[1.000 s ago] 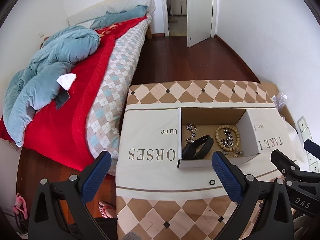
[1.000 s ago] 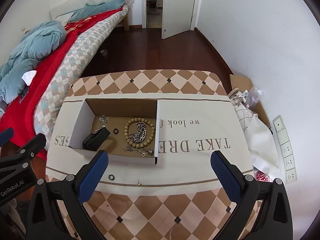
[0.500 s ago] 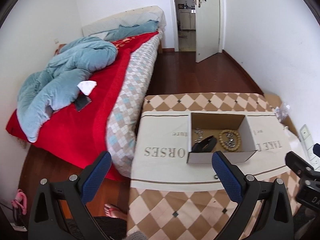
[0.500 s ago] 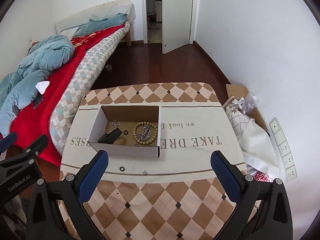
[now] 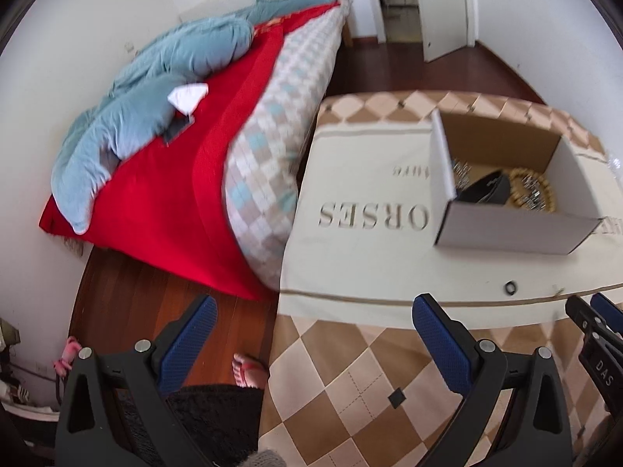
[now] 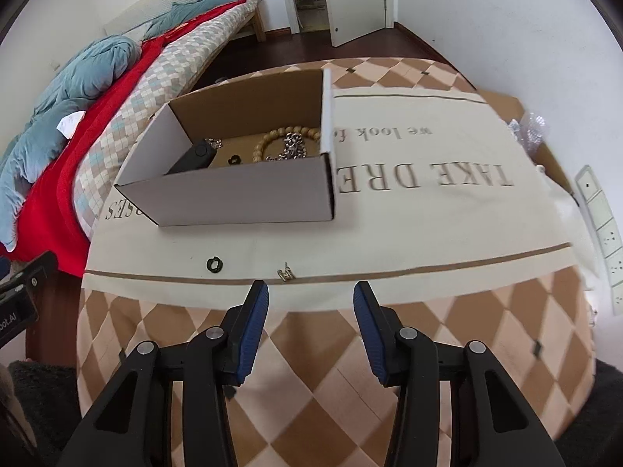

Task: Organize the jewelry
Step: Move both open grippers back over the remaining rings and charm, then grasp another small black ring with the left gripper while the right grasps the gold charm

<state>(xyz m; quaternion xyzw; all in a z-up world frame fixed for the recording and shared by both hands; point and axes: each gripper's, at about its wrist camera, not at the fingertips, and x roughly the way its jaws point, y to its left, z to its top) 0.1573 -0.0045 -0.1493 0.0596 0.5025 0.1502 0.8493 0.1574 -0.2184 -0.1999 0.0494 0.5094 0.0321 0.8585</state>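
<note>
Box [image 6: 241, 198] on table [image 6: 428, 233]; ring [image 6: 213, 264], earring [image 6: 285, 272] before box, ring left.

Each gripper [image 6: 310, 303] is black plastic with blue textured pads [image 6: 255, 325] (silver screws at the joints).

Your left wrist view is motion-blurred throughout. The cardboard box [image 5: 510, 229] hides most of its contents behind its near wall; the bead bracelet [image 5: 533, 194] shows only partly. At 3 o'clock, the right gripper [image 5: 595, 319] is cut off by the edge. The small metal piece [image 6: 285, 272] is too small to identify.
</note>
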